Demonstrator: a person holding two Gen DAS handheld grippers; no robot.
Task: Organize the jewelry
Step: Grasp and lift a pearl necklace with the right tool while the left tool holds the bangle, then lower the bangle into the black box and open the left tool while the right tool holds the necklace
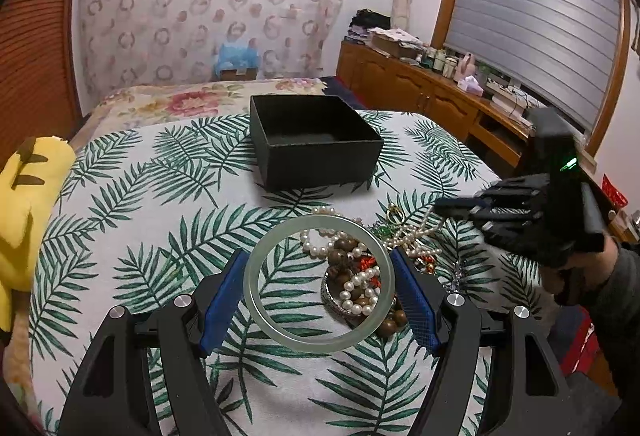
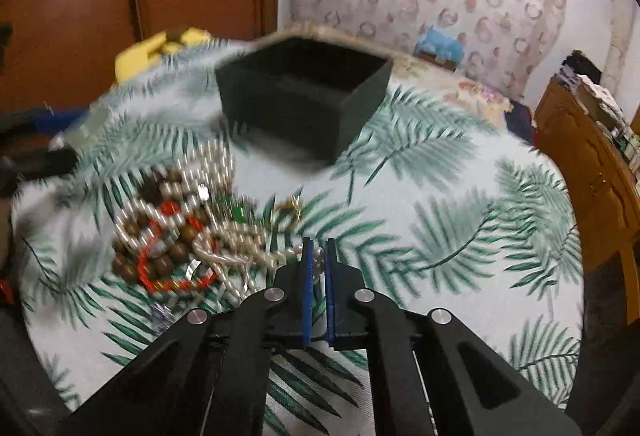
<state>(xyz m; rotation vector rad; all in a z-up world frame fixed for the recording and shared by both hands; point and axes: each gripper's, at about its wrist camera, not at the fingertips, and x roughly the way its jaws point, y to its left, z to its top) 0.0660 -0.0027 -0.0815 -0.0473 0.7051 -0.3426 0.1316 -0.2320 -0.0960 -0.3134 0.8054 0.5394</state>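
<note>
Left hand-held gripper (image 1: 318,278) nearest, blue pads clamped on pale green bangle (image 1: 256,288), ring held above leaf-print cloth (image 1: 140,203). Just beyond, jewelry heap (image 1: 360,276) on cloth: pearl strands, brown wooden beads, red beads. Right hand-held gripper (image 2: 319,256) pinched nearly closed on pearl strand (image 2: 256,256) at heap's edge; view blurred. Farther back, open black box (image 1: 316,155), inside looks empty. Bed (image 1: 180,99) behind.

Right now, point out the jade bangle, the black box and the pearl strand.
jade bangle (image 1: 256,260): left wrist view, its left rim.
black box (image 1: 320,161): left wrist view, its front wall.
pearl strand (image 2: 318,263): right wrist view, pearls between the right claw's pads.
</note>
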